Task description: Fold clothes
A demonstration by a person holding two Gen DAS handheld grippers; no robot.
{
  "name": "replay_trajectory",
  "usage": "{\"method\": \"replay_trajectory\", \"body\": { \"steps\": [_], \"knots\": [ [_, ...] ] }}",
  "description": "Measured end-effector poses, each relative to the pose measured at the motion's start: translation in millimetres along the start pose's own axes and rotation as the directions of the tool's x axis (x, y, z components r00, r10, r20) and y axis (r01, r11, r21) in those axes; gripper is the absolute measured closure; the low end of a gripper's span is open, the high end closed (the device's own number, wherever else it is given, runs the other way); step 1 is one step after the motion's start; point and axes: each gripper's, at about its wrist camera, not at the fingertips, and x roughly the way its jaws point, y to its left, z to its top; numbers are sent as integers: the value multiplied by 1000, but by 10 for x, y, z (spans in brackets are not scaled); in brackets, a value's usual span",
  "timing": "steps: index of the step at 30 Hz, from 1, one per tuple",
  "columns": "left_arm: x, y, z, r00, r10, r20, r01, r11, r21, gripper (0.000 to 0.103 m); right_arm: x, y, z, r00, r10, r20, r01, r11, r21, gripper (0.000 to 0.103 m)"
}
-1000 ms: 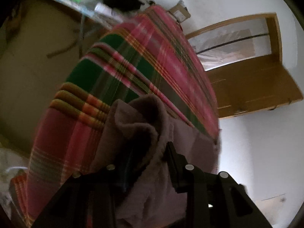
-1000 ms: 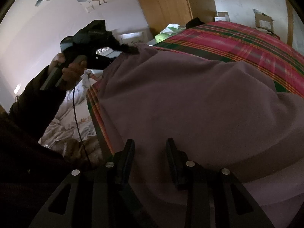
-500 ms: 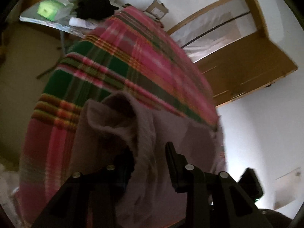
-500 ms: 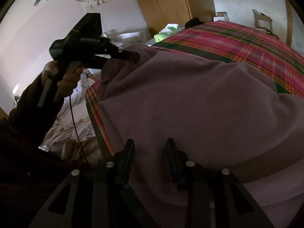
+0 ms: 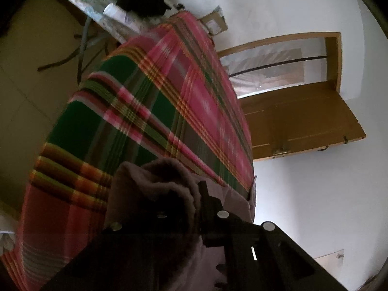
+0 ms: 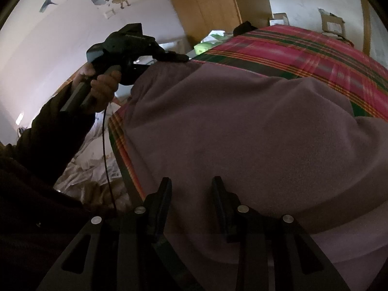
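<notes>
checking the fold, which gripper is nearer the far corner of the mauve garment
Left. The left gripper is at the far corner of the mauve garment, fabric bunched in its jaws. The right gripper sits open at the near edge.

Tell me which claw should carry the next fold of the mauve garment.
Left, probably. The left claw is bunched into the mauve garment's far edge on the plaid bedspread, seemingly gripping it. The right claw sits open over flat cloth, holding nothing; it looks better suited to pinning the garment down.
</notes>
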Motion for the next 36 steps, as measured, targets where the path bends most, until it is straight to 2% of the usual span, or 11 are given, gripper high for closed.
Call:
{"method": "replay_trajectory", "body": {
  "steps": [6,11,17,22,25,32,35,36],
  "knots": [
    [-271,124,-2,995,-23,93,26,999,-25,94,15,16,0,1000,0,1,0,1000,5,68],
    [-214,191,8,994,-15,105,17,1000,-24,94,18,21,10,1000,0,2,0,1000,5,68],
    [-191,323,27,995,-20,96,28,997,-73,91,15,43,9,1000,-9,7,9,1000,3,68],
    [-355,124,-49,992,72,103,-71,997,-20,84,4,48,-3,1000,-14,16,14,1000,2,68],
    [-511,109,-179,986,102,135,-98,995,-32,72,-10,56,-15,1000,-11,21,11,1000,6,67],
    [-871,134,-539,964,167,209,-152,985,-83,70,-62,153,-94,999,-15,39,16,999,-31,67],
    [-845,183,-680,963,203,179,-182,975,-125,67,-86,176,-117,999,-16,48,18,999,-35,67],
    [-841,215,-719,964,195,179,-169,974,-152,67,-100,182,-124,999,-17,52,19,999,-37,67]
  ]
}}
